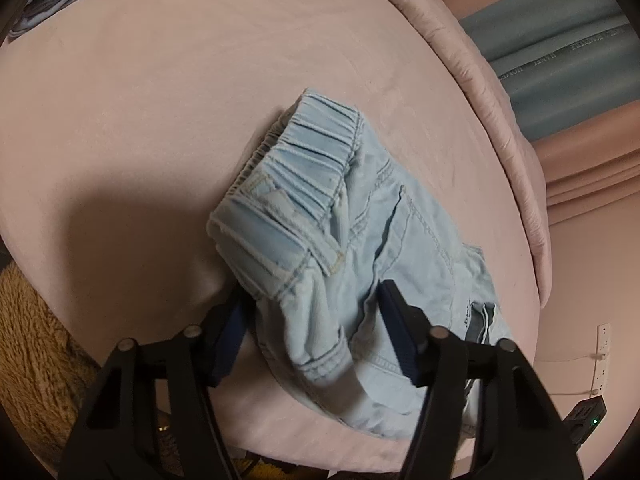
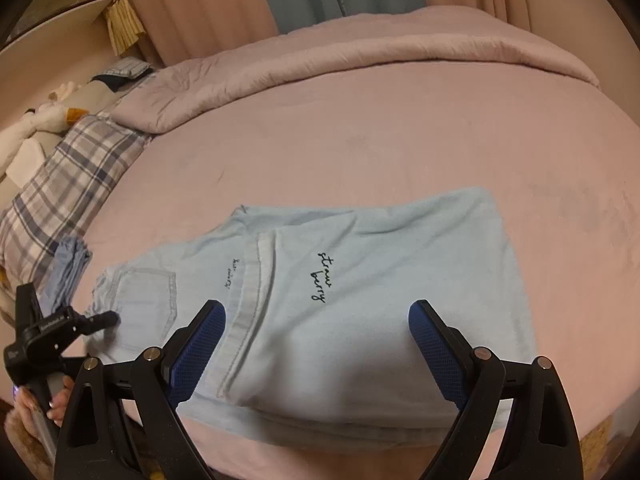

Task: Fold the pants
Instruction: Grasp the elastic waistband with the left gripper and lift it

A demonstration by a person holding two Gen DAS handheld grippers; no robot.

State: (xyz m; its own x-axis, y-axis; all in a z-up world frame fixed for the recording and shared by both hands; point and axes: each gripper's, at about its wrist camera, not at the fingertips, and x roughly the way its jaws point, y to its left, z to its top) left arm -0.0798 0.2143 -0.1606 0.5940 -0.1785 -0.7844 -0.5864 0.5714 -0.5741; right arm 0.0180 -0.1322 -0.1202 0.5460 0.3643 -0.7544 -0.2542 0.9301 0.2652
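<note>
On the bed (image 2: 360,152): pale denim pants (image 2: 320,300), already doubled over, long axis running left to right.
Left tool (image 1: 312,336): jaws half spread, straddling the waistband end (image 1: 280,208); contact unclear.
Right tool (image 2: 316,344): spread wide above the leg end, gripping nothing.
Nearer the waistband: left tool.

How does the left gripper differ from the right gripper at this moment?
The left gripper has the waistband end of the pants between its fingers; the right gripper hovers over the pants' leg end. The left jaws stand narrower, the right jaws wide open. Both are black with blue pads and point down at the pink bed.
</note>
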